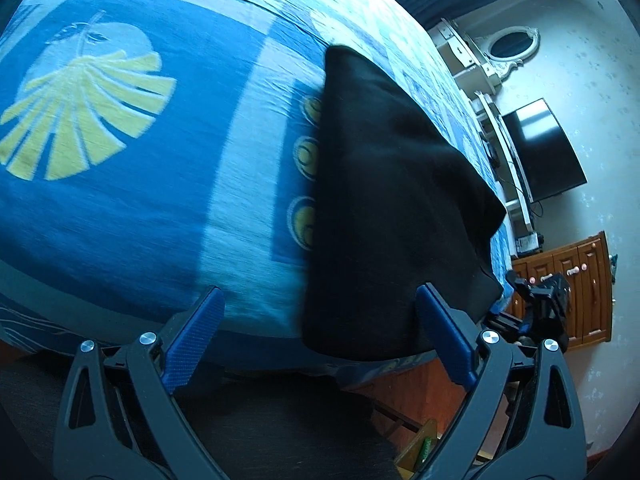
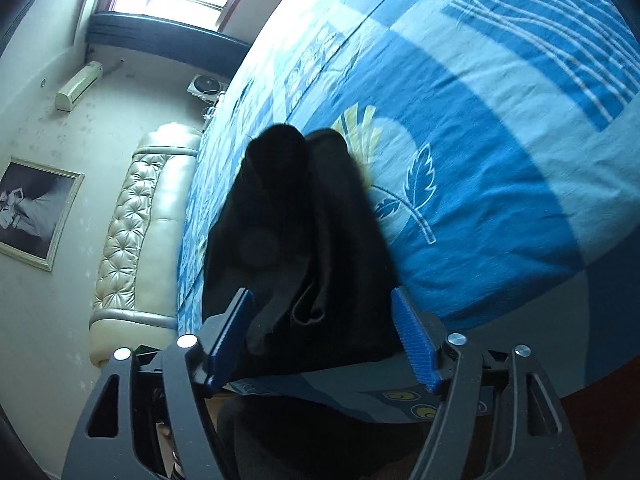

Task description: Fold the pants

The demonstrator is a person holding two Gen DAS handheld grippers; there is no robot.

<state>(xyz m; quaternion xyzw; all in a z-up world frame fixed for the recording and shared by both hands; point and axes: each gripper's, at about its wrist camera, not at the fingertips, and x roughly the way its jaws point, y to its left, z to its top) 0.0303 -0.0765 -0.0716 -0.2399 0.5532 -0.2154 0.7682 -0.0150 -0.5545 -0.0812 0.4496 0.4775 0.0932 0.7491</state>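
Black pants (image 1: 392, 208) lie folded in a long stack on the blue patterned bed cover (image 1: 160, 200), one end at the near edge of the bed. My left gripper (image 1: 320, 320) is open and empty just off that edge; its right finger (image 1: 444, 336) overlaps the pants' near end. In the right wrist view the pants (image 2: 296, 240) show layered folds and loose hems. My right gripper (image 2: 324, 332) is open, with a finger on either side of the pants' near end. The right gripper also shows in the left wrist view (image 1: 540, 308) at the pants' right corner.
The bed cover (image 2: 480, 160) fills most of both views. A dark TV (image 1: 544, 152), white shelves and a wooden cabinet (image 1: 568, 280) stand by the wall to the right. A padded cream headboard (image 2: 140, 220) and a framed picture (image 2: 36, 212) are to the left.
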